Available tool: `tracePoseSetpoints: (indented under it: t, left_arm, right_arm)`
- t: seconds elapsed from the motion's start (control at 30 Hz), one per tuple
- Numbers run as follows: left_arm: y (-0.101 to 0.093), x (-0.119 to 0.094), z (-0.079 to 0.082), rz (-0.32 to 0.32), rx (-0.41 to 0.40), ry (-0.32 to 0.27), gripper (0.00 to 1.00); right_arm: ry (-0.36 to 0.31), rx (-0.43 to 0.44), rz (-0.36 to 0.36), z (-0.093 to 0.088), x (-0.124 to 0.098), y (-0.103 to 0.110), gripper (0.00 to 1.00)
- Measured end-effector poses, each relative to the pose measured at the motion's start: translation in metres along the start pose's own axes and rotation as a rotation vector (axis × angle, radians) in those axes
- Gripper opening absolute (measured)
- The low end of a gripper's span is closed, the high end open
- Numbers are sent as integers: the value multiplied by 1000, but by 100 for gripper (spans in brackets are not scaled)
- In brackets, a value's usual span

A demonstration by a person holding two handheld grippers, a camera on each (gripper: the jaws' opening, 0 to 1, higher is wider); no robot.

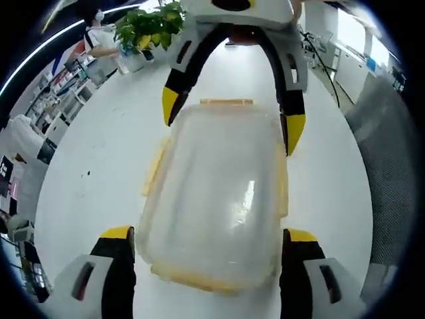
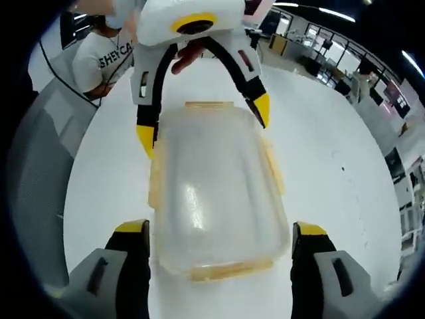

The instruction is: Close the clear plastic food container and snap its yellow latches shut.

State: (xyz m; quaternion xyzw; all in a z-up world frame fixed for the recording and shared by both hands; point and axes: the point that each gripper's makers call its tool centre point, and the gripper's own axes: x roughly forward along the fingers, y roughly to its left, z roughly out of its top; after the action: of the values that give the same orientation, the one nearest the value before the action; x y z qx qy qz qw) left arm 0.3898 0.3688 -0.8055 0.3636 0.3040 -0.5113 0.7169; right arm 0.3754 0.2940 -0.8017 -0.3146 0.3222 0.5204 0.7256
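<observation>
The clear plastic food container (image 1: 216,199) is seen in the centre of the left gripper view, resting on the white surface (image 1: 99,153) with its lid on. The left tongs (image 1: 209,242) are spread wide at the bottom of the frame, one jaw beside each near corner, grasping nothing. The right tongs (image 1: 229,119) are seen at the top, released too, around the far end. Yellow latches (image 1: 154,169) are seen along the container's edges. A potted plant (image 1: 149,26) is placed in the upper left.

In the right gripper view, the container (image 2: 212,193) lies between the right tongs (image 2: 219,239) below and the left tongs (image 2: 202,119) above.

"SHEYCA" — white T-shirt (image 2: 99,56)
</observation>
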Motion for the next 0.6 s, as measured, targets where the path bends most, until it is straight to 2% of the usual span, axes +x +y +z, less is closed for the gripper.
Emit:
tracePoseSetpoints:
  t: [0.1, 0.13, 0.17, 0.2, 0.23, 0.3, 0.43, 0.53, 0.6]
  left_arm:
    - [1, -5, -2, 67, -47, -48, 88]
    - [3, -8, -4, 104, -77, -68, 87]
    - [4, -9, -3, 128, -103, -95, 87]
    - [3, -10, -2, 141, -137, -121, 87]
    - [2, -12, -1, 158, -188, -157, 87]
    - [3, -13, 0, 185, -236, -192, 88]
    - [-1, -10, 1, 192, -310, -234, 87]
    - [-2, -10, -1, 203, -368, -249, 86]
    - [-5, -9, -4, 206, -391, -257, 86]
  right_arm:
    - [-54, 41, -42, 1, -1, 3, 90]
    - [-51, 56, -82, -2, -2, 0, 90]
    - [-52, 43, -118, -3, -4, -4, 90]
    - [-71, 48, -121, -2, -4, -2, 90]
    - [-87, 77, -137, -3, -5, -2, 90]
    - [-115, 129, -169, -4, -6, -4, 91]
    - [-175, 263, -194, -8, -7, -4, 97]
    - [-168, 294, -209, -16, -6, 1, 96]
    - [-185, 313, -211, -16, -6, 4, 96]
